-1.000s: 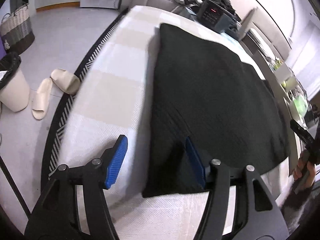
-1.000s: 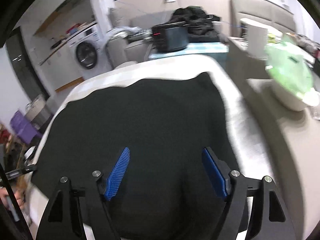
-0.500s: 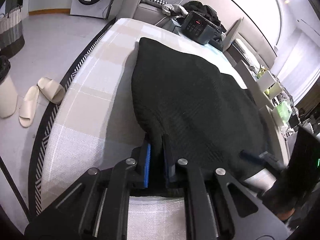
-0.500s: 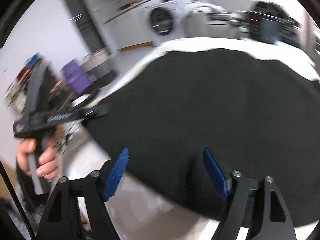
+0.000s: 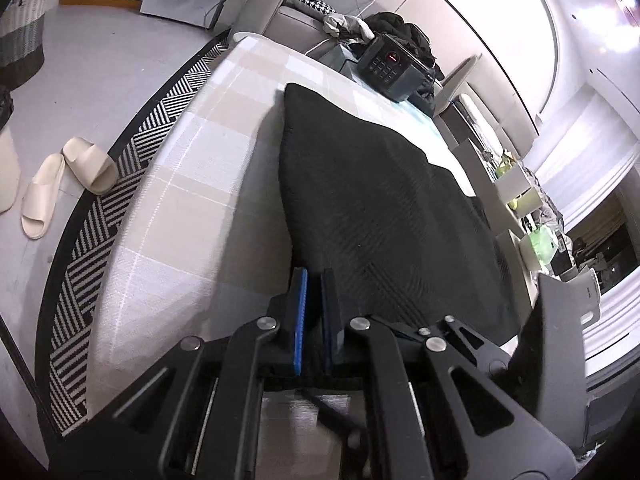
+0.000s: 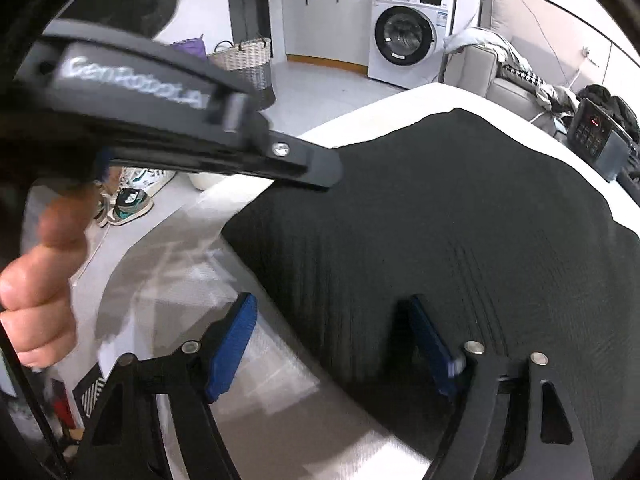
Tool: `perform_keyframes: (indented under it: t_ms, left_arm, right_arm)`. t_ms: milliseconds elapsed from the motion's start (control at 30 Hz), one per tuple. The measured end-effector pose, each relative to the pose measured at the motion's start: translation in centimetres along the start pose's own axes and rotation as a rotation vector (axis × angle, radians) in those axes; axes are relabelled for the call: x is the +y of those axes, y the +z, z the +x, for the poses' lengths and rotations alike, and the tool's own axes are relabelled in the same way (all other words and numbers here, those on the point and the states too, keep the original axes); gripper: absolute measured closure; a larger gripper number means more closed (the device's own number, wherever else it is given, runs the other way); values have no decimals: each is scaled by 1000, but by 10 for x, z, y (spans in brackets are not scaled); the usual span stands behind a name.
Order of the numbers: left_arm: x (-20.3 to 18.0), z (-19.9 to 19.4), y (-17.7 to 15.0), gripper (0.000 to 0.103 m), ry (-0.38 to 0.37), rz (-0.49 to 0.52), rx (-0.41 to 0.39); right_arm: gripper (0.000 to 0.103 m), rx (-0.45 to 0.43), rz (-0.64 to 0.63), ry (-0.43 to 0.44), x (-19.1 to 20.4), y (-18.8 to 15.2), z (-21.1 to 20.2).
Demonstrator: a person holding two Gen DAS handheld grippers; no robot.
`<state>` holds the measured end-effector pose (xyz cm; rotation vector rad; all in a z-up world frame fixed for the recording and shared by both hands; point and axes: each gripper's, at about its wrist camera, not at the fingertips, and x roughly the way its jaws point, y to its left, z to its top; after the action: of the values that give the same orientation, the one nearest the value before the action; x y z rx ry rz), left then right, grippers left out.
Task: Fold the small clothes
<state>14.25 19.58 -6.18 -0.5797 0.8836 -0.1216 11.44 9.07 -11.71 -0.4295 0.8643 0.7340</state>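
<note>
Item one, the task piece: a black knit garment (image 5: 384, 200), spread flat across a bed with a pale checked cover (image 5: 192, 184); I see its near corner lifted off the cover where I hold it. Item two, my left gripper (image 5: 314, 320): its blue pads (image 5: 299, 320) are pressed together on that near left corner of the garment, a thin fold of dark cloth pinched between them. Item three, my right gripper (image 6: 332, 344): jaws apart and closing, one blue pad (image 6: 232, 348) over the bare cover and the other over the cloth, so the near edge of the garment (image 6: 420, 240) lies between them, not yet pinched as far as I can see. Item four, from the right camera: the left gripper (image 6: 320, 168) crosses the upper left with its tip at the garment's edge, and the hand (image 6: 44, 280) gripping its handle shows, blurred, at the left border. Surroundings, listed: a striped black-and-white rug (image 5: 96, 240) beside the bed; a pair of cream slippers (image 5: 64, 184) on the floor; a washing machine (image 6: 408, 40) against the far wall; a woven basket (image 6: 244, 60) near it; a dark device with red lights (image 5: 390, 66) past the head of the bed.
</note>
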Motion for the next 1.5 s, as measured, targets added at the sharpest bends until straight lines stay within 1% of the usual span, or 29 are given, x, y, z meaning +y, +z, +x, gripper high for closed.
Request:
perform_keyframes:
  t_ms: [33,67,100,133,200,233,267,300,367,400,433,467,533,567,600,700,767,900,933,967,1067,1133,1200,1267,1300,1500]
  left_arm:
    - [3,-2,0,99,-1,-7,-5]
    - [8,-5,0,99,-12,-26,-9]
    - [14,-9,0,99,-14,-47,-11]
    - [20,-14,-2,99,-7,-71,-17]
    - [31,-23,-4,98,4,-107,-24]
    - [36,-28,-5,96,4,-126,-30]
    - [40,-31,-7,85,0,-138,-33]
    - [44,-33,-9,66,-13,-158,-36]
    - [51,-34,-13,43,-70,-206,-51]
    - [54,-31,-15,40,-121,-227,-51]
    - [56,-26,-16,38,-171,-249,-31]
    - [59,-22,-17,36,-201,-269,-18]
    - [59,-8,-16,32,-290,-314,9]
    - [56,-1,-15,30,-317,-323,18]
    - [56,6,-12,29,-355,-331,29]
    - [51,23,-2,29,-412,-345,42]
    - [47,37,6,29,-416,-322,71]
    - [37,65,16,29,-399,-303,155]
    - [34,69,17,29,-406,-303,175]
    - [33,72,18,29,-430,-307,191]
    - [37,64,23,29,-451,-307,159]
    - [41,54,25,28,-485,-303,128]
    - [43,48,28,22,-506,-302,108]
    - [44,48,32,21,-489,-288,97]
    - [44,51,34,21,-463,-284,108]
    - [37,83,36,22,-380,-276,214]
  right_arm:
    - [46,10,-14,-22,-1,2,1]
    - [57,2,-19,-18,-2,2,0]
    - [80,-5,-4,33,-8,3,-4]
    - [86,-8,32,70,-15,4,-7]
    - [90,-48,113,109,-29,5,-17]
    - [90,-87,177,137,-42,4,-25]
    - [90,-112,208,153,-48,5,-30]
    - [91,-155,250,180,-58,3,-40]
    - [91,-188,298,213,-72,2,-52]
    - [91,-207,321,230,-79,1,-59]
    - [91,-219,335,235,-83,1,-65]
    - [91,-222,336,238,-84,3,-65]
    - [91,-229,330,236,-84,1,-74]
    - [91,-222,319,236,-78,0,-76]
    - [91,-216,310,236,-78,3,-74]
    - [91,-193,280,237,-71,5,-66]
    - [91,-185,270,231,-60,4,-60]
    - [91,-179,264,230,-60,3,-55]
    - [91,-182,260,228,-61,3,-55]
    - [91,-183,260,226,-61,2,-56]
    - [91,-179,245,218,-60,-1,-55]
    - [91,-171,229,217,-56,-3,-54]
    - [91,-160,215,222,-53,-4,-49]
    - [91,-152,201,221,-50,-5,-45]
    - [91,-151,201,228,-48,-5,-43]
    - [91,-168,201,229,-48,-9,-41]
